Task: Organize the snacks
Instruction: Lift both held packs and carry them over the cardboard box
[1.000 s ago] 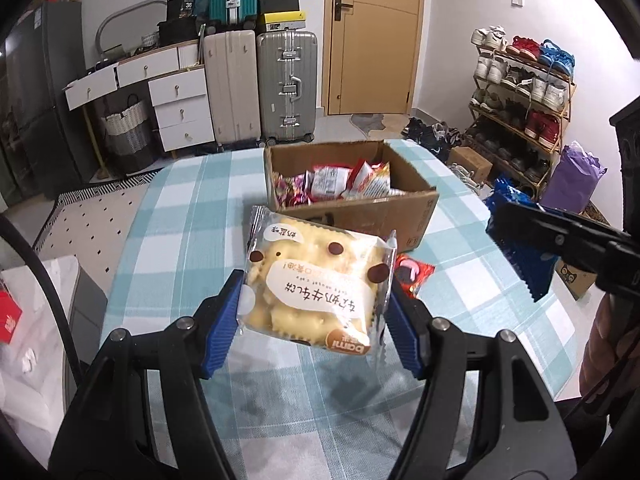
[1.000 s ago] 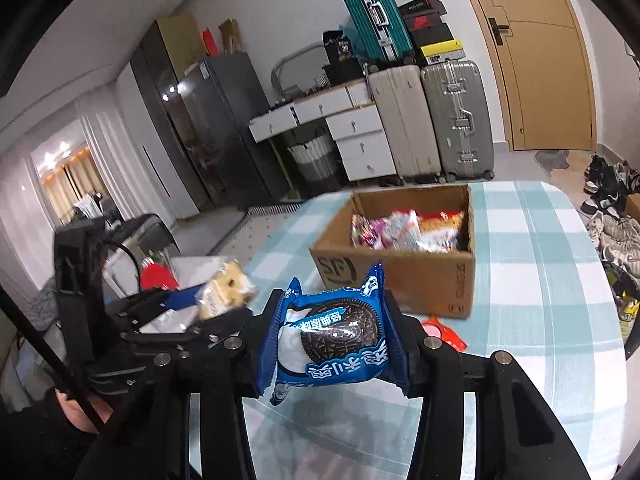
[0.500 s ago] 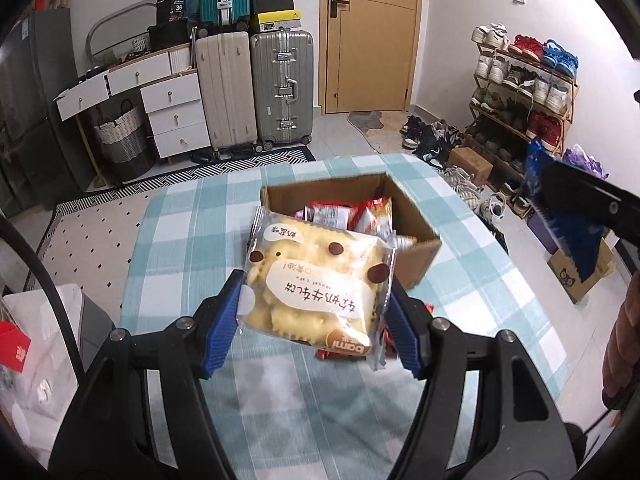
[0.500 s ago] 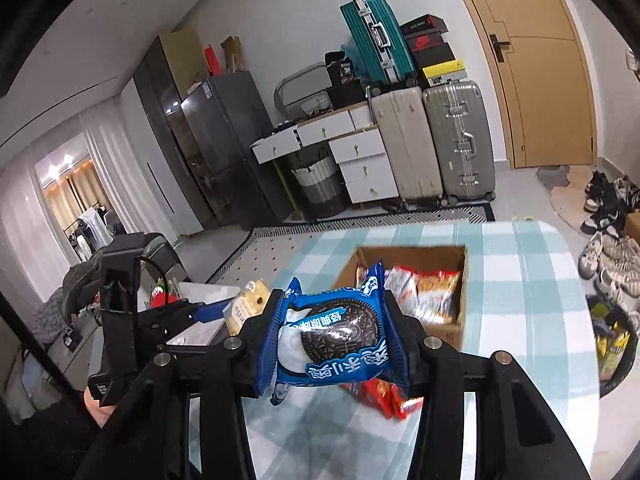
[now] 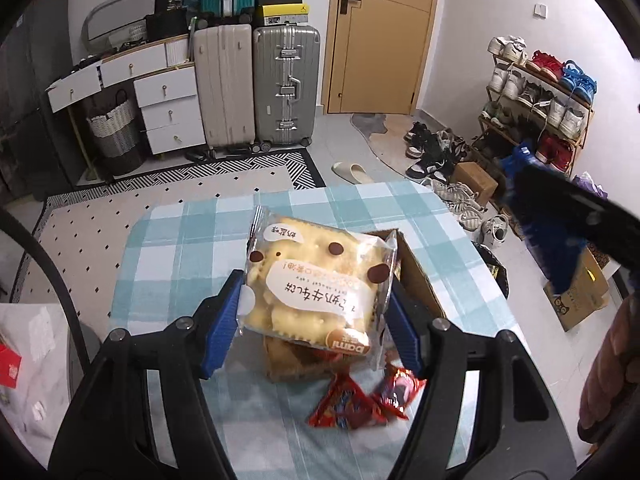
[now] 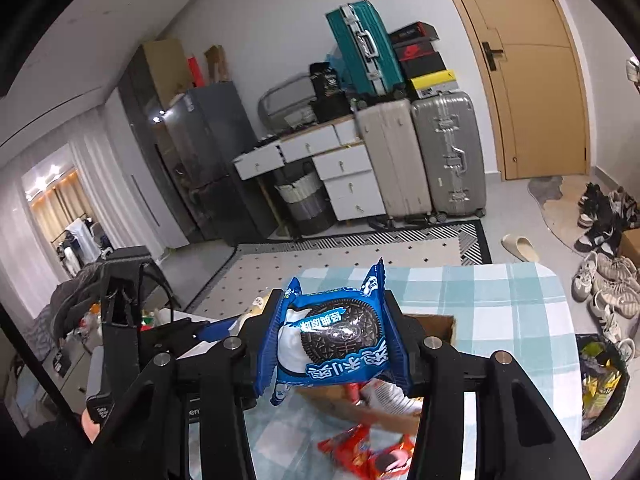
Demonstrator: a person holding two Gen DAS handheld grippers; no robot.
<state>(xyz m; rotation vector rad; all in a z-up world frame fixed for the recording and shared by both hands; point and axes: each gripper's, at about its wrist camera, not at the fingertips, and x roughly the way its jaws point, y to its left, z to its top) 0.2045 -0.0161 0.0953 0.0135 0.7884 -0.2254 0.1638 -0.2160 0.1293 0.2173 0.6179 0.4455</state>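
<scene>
My left gripper is shut on a yellow biscuit packet and holds it above the cardboard box, which it mostly hides. My right gripper is shut on a blue cookie packet, held above the same box of snacks. Red snack packets lie on the checked tablecloth in front of the box; they also show in the right wrist view. The right gripper with its blue packet shows at the right of the left wrist view. The left gripper shows at the left of the right wrist view.
Suitcases and white drawers stand against the far wall beside a door. A shoe rack and loose shoes are at the right. A dark bin with wrappers stands by the table's right edge.
Both grippers have risen and tilted downward with their packets still held. The box and table now sit lower in both views, and the red packets show near the bottom.
</scene>
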